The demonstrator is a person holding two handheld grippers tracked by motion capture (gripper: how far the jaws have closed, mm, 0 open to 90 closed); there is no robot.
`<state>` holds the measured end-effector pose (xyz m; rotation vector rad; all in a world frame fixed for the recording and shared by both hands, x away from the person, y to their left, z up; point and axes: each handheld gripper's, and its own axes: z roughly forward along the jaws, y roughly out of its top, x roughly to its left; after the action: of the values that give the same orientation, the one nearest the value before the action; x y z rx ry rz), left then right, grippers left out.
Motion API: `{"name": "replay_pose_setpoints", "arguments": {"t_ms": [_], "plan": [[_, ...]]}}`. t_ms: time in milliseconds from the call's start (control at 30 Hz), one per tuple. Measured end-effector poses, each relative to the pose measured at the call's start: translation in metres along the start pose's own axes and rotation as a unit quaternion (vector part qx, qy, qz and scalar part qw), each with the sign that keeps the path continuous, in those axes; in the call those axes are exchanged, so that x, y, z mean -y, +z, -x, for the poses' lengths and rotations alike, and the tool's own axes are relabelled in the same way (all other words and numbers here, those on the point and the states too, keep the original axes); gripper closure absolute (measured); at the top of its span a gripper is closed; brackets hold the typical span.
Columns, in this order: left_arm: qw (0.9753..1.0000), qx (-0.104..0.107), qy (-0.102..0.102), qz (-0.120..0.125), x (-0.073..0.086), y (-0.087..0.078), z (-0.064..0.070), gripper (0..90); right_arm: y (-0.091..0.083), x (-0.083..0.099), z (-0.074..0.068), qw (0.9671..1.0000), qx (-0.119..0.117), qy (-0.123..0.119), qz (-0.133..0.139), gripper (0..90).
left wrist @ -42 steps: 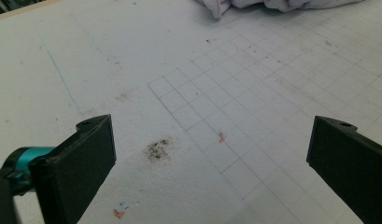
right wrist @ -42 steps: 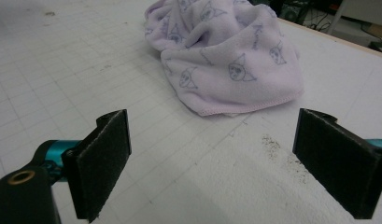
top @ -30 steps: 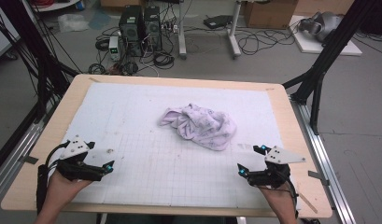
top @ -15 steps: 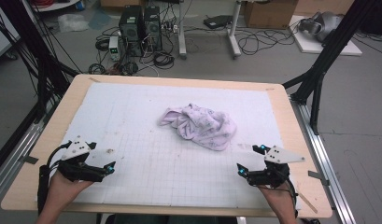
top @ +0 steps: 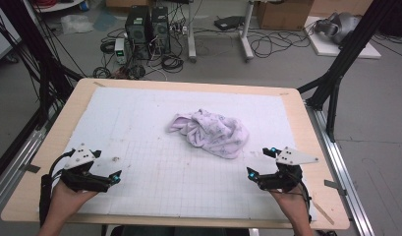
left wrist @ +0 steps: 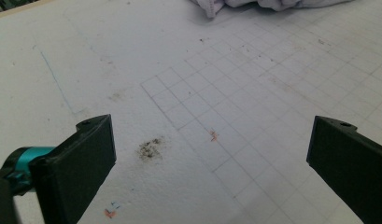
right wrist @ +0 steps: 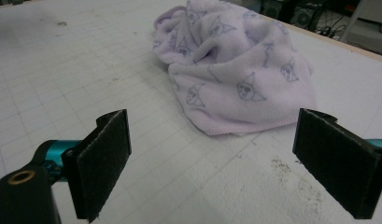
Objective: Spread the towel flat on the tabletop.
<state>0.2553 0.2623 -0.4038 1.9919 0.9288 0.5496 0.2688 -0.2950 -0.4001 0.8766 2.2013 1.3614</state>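
Note:
A crumpled lilac cloth (top: 211, 132) with small printed figures lies a little right of the middle of the white gridded mat (top: 154, 123). My left gripper (top: 107, 164) rests near the front left of the mat, open, with nothing between its jaws. My right gripper (top: 261, 161) sits at the front right, also open and empty, a short way in front of the cloth. In the right gripper view the cloth (right wrist: 235, 70) lies just beyond the open gripper (right wrist: 212, 154). In the left gripper view the cloth's edge (left wrist: 254, 3) shows at the top, far from the open gripper (left wrist: 212, 154).
The mat covers a wooden table (top: 311, 147). A dark smudge (left wrist: 150, 148) marks the mat between the left jaws. Beyond the far edge, computer towers (top: 147, 24) and cables stand on the floor. Black frame legs (top: 336, 73) rise at both sides.

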Motion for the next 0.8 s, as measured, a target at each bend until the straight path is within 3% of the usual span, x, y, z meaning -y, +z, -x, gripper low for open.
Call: {"name": "replay_pose_setpoints", "arguments": {"t_ms": [167,467,800], "plan": [[1.0000,-0.002,0.002,-0.001,0.000,0.000,-0.001,1.8,0.005,-0.011,0.003,0.9999,-0.009,-0.006,0.009,10.5],[1.0000,-0.004,-0.001,-0.001,0.000,-0.001,-0.002,1.8,0.019,-0.030,0.011,0.9998,-0.019,-0.005,0.001,10.5],[1.0000,-0.004,0.000,-0.001,0.000,-0.001,-0.003,1.8,0.041,-0.065,0.020,0.9993,-0.035,-0.011,0.002,10.6]]}}
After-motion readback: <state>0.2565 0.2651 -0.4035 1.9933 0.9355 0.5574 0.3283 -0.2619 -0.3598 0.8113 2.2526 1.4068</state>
